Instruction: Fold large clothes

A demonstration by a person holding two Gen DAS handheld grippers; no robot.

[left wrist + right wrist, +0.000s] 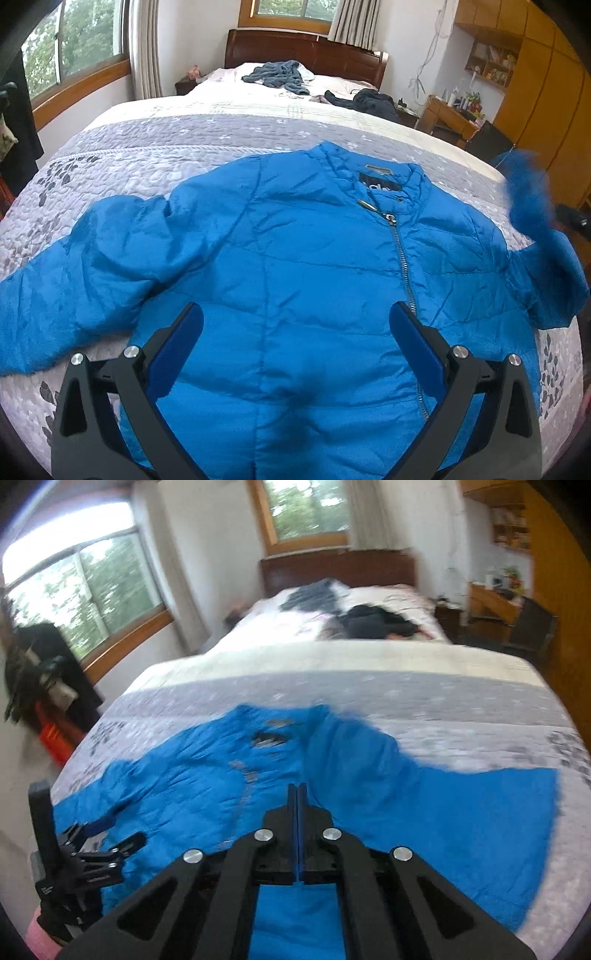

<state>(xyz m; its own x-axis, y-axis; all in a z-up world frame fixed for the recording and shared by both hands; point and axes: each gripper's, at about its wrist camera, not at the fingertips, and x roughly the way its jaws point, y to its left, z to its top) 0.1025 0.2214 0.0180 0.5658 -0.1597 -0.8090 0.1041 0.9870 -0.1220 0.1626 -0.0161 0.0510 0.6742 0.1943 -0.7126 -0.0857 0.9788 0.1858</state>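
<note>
Left gripper (295,325): fingers (177,350) spread wide, blue pads facing each other, nothing between them. It hangs over the lower chest of the jacket; whether the tips touch the fabric cannot be told.

Right gripper (297,794): fingers (291,805) pressed flat together with no gap. Blue fabric lies directly below and ahead of the tips; whether any is pinched between them cannot be told. This view is blurred.

Blue puffer jacket (295,240): lies front up on the bed, collar away from the camera, hem toward the grippers. The zipper (402,258) runs slantwise from the collar down past the inner side of the left gripper's right-hand finger. A dark label (380,182) sits inside the collar. One sleeve (66,277) stretches out flat to the left of the left wrist view; the opposite sleeve (546,273) appears raised near the right edge, with a blurred blue patch above it. In the right wrist view that side of the jacket rises in a fold just ahead of the closed tips.

Bed: quilted grey-and-white bedspread (147,147) under the jacket.

Far end of bed: grey-blue garment (280,75) and dark garment (373,99) lying in heaps, well apart from the jacket, before a wooden headboard (303,48).

Surroundings: windows (74,48), curtains, wooden wardrobe (546,96), desk (447,114) at right.
</note>
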